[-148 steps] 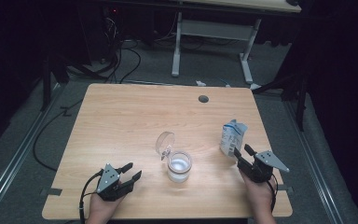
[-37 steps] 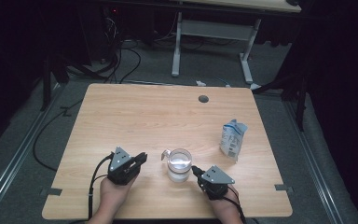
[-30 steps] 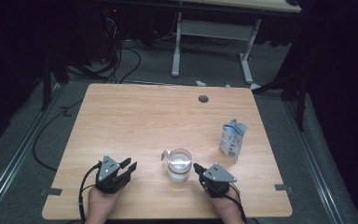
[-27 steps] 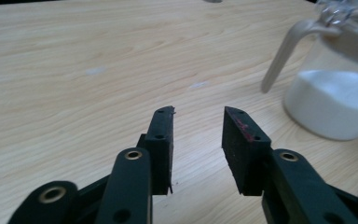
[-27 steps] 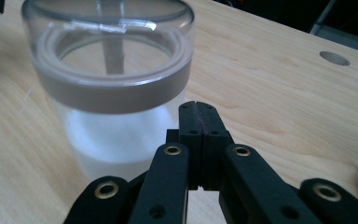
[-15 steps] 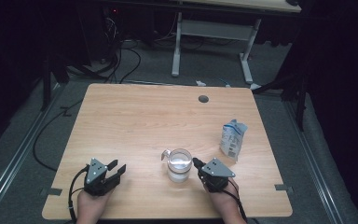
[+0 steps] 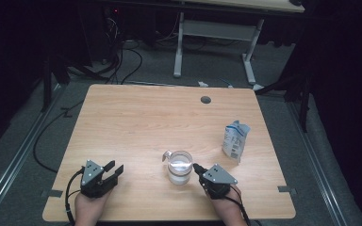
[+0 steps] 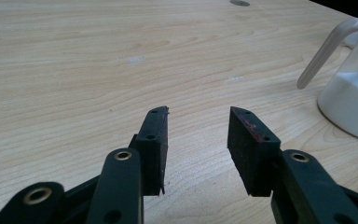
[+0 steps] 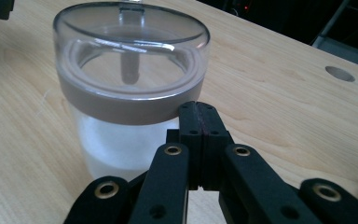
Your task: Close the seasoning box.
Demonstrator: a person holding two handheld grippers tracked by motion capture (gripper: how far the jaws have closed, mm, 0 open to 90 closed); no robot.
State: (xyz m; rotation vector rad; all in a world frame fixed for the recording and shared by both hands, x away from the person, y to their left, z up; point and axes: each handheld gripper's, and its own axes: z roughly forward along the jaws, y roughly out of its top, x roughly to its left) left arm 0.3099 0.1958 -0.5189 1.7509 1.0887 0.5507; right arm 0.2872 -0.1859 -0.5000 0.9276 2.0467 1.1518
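Two grippers low over the near edge of a pale wooden table point(image 7: 136, 113), one in each hand. Between them, toward the right one: a clear glass jar point(image 7: 179, 167) with a grey sealing ring, a shut lid and white powder inside, upright on the wood.

Left gripper point(image 7: 112, 169) near the front left corner, well apart from the jar, jaws parted at a middling width, just opened further, nothing but bare wood between the pads. From the left gripper view point(image 8: 198, 133): both black pads clear of each other, hovering close above the tabletop, the jar at the right edge of that view, its bent wire clasp point(image 8: 328, 46) sticking out to the left.

Right gripper point(image 7: 197, 167) just beside the jar on its right, tips pointing at the jar's wall. From the right gripper view point(image 9: 200, 116): jaws pressed flat together, gripping nothing, the closed tips right up against the grey ring point(image 9: 126, 105) below the lid; touching or a hair short of it, impossible to tell.

Farther back on the right side of the table, a small blue-and-white carton point(image 7: 235, 141), upright, top torn open, well apart from the jar. Near the far edge, a round cable hole point(image 7: 206, 100).
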